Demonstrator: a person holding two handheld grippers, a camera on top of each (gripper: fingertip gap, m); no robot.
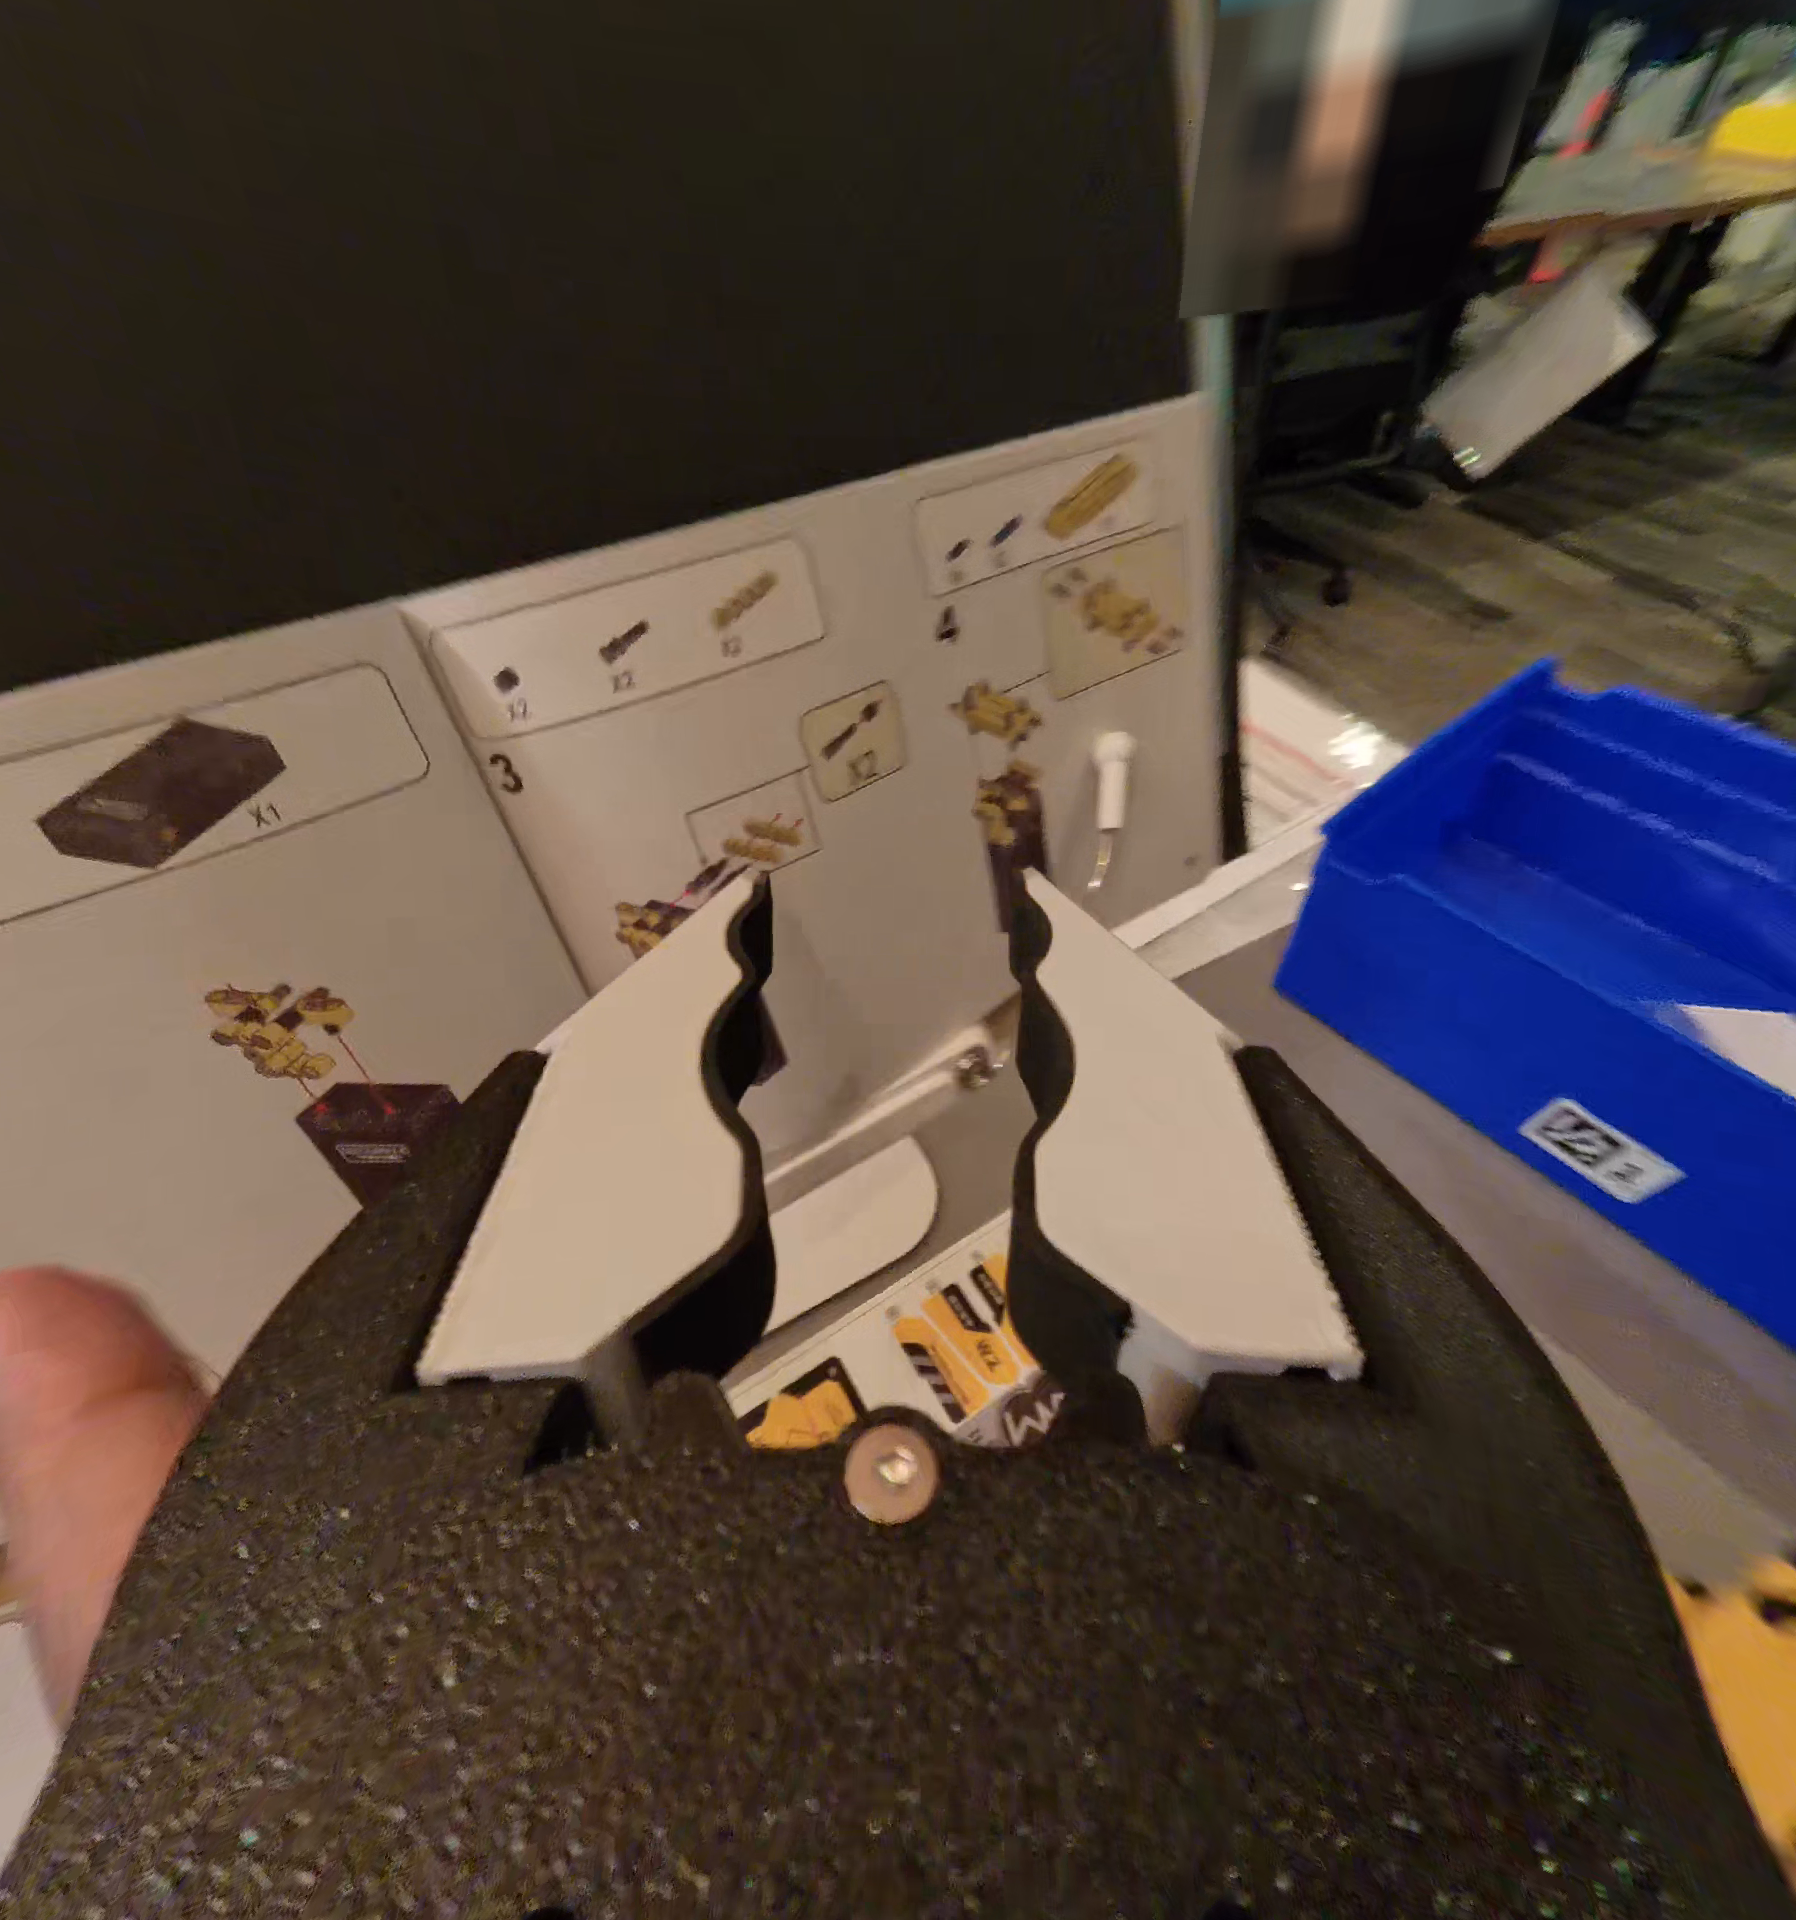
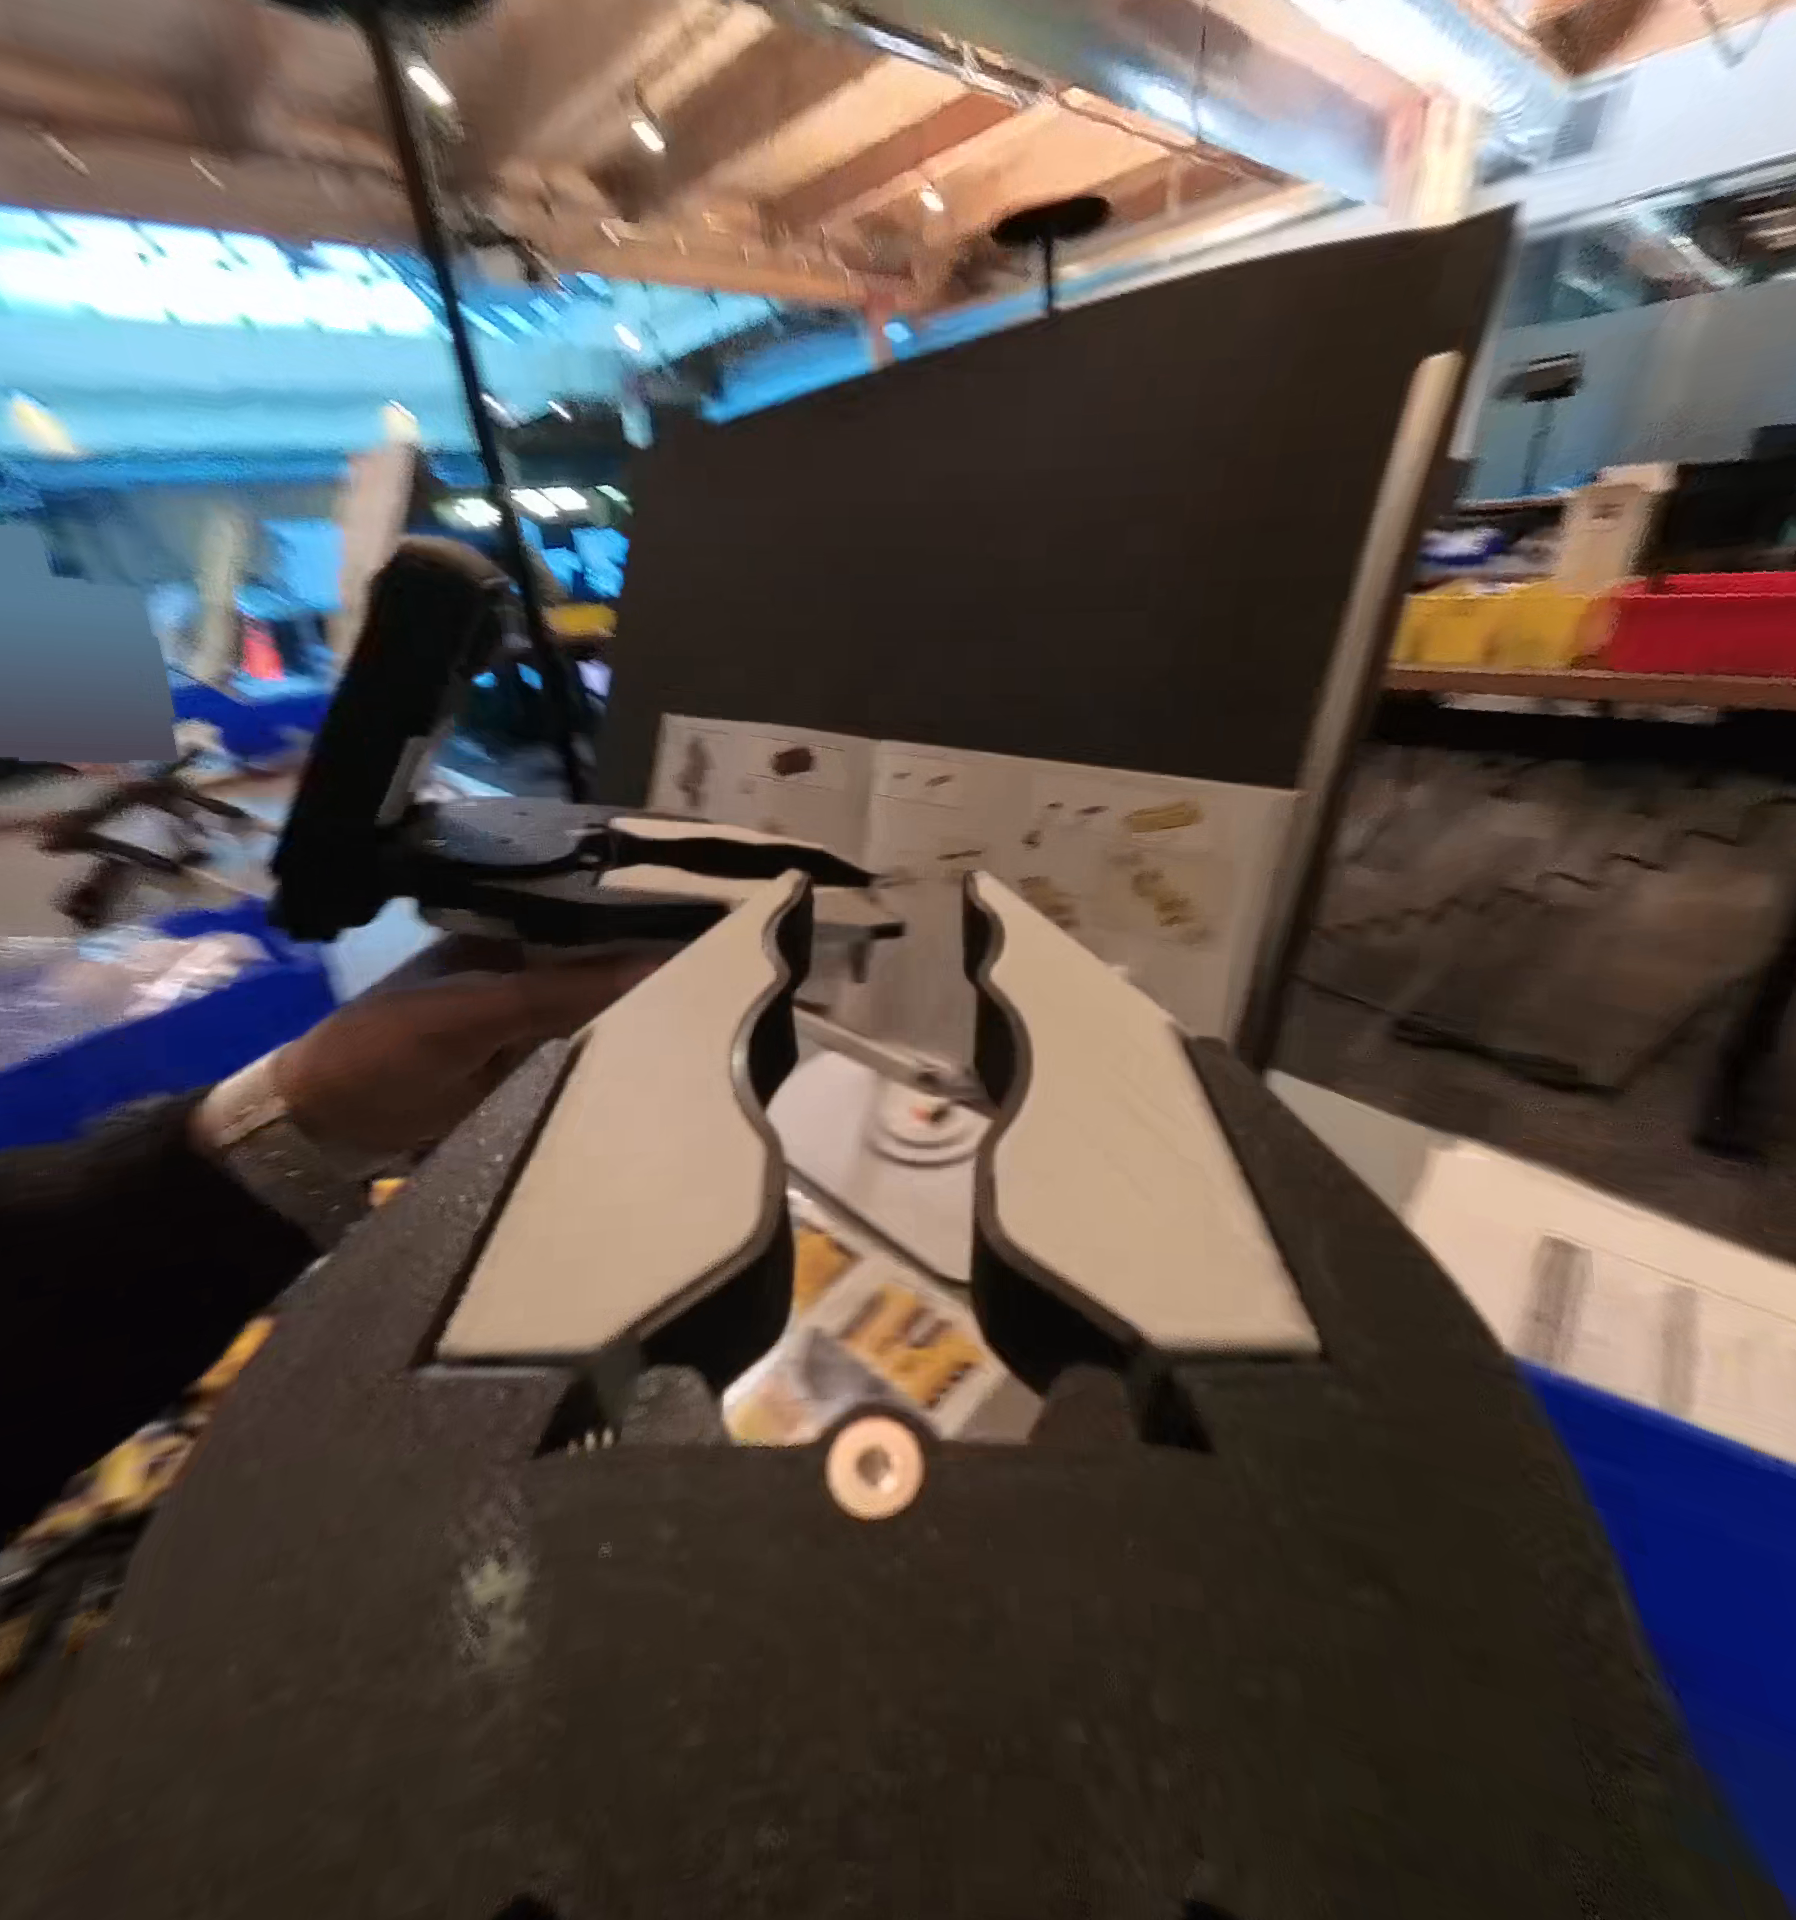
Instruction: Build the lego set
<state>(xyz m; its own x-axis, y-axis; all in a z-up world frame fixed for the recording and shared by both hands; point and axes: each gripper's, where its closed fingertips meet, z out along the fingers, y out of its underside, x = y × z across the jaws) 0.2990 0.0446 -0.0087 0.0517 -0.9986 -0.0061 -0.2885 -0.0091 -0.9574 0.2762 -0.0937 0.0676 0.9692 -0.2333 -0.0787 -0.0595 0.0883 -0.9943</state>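
Note:
My left gripper [image 1: 892, 883] is open and empty. It is raised and points at an assembly instruction sheet [image 1: 665, 769] that stands against a black board [image 1: 561, 260]. A white stand [image 1: 852, 1205] with a metal arm lies below the jaws. My right gripper [image 2: 886, 881] is open and empty, held up over the same white stand [image 2: 915, 1132]. It points at the instruction sheet [image 2: 977, 810] and the black board [image 2: 1029, 540]. The other gripper [image 2: 603, 862] shows at the left in the right wrist view, held by a person's hand [image 2: 406, 1049].
A blue bin [image 1: 1600, 987] sits on the table at the right; its blue edge also shows in the right wrist view [image 2: 1704, 1507]. A printed yellow and black sheet [image 1: 935, 1351] lies under the grippers. A thumb [image 1: 63, 1434] shows at the left. Blurred shelves and tables stand behind. My hands' fingertips stand some 15 cm from each other.

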